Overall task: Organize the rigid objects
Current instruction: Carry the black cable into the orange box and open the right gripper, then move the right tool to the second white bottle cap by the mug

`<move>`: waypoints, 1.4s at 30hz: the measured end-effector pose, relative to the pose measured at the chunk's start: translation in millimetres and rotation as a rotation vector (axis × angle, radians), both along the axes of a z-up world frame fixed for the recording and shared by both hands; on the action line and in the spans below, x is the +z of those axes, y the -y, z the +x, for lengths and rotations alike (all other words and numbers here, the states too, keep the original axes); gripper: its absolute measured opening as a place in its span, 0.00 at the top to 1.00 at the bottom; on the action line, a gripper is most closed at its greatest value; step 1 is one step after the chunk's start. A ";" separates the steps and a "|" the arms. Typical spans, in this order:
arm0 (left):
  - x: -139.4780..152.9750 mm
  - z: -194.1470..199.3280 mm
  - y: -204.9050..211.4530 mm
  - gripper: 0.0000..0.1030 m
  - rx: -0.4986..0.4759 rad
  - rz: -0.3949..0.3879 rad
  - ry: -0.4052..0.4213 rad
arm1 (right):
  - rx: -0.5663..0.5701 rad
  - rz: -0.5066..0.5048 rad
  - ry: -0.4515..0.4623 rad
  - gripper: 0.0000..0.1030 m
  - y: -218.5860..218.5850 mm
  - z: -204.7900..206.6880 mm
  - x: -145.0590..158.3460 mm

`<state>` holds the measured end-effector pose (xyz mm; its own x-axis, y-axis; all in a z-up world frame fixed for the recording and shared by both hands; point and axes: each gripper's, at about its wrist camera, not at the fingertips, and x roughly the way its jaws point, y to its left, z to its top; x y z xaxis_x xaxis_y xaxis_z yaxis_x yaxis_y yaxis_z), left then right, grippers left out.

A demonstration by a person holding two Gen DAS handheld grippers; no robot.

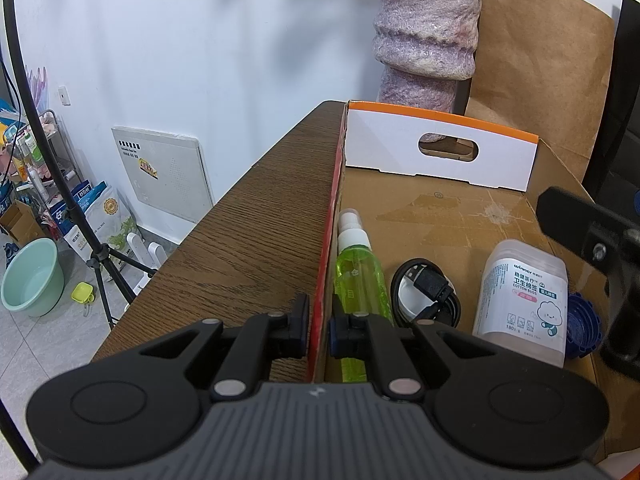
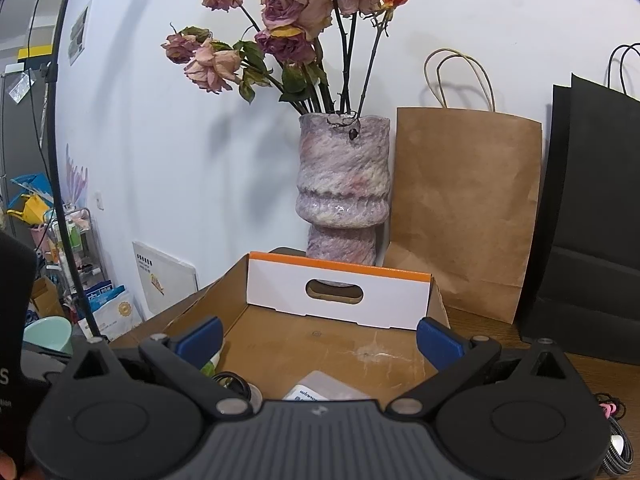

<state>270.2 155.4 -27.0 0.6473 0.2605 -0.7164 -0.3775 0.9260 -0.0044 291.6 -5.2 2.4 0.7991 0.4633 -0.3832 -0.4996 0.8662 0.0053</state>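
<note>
A shallow cardboard box (image 1: pixel 448 204) lies on a brown wooden table (image 1: pixel 260 216). Inside it are a green spray bottle (image 1: pixel 358 276), a coiled black cable (image 1: pixel 426 294), a cotton bud tub (image 1: pixel 524 300) and a blue cap (image 1: pixel 582 320). My left gripper (image 1: pixel 319 326) is shut on the box's red left wall (image 1: pixel 334 216). My right gripper (image 2: pixel 318 340) is open and empty above the box (image 2: pixel 320 344), and part of it shows in the left wrist view (image 1: pixel 592 236).
A purple vase of dried roses (image 2: pixel 342 184), a brown paper bag (image 2: pixel 464 208) and a black bag (image 2: pixel 592 216) stand behind the box. A braided cable (image 2: pixel 618 444) lies at right. Left of the table is floor with a tripod (image 1: pixel 100 256) and a green basin (image 1: pixel 32 276).
</note>
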 end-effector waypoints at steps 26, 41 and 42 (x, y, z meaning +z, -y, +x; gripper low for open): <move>-0.1 0.0 -0.3 0.90 0.000 0.000 0.000 | -0.430 0.026 0.032 0.00 174.4 59.7 6.1; -0.2 0.0 0.0 0.90 0.000 0.001 0.001 | -0.702 -0.022 -0.147 0.00 311.4 134.1 -59.4; -0.2 0.0 0.0 0.90 0.000 0.000 0.001 | -0.699 -0.010 -0.169 0.01 314.7 137.9 -63.2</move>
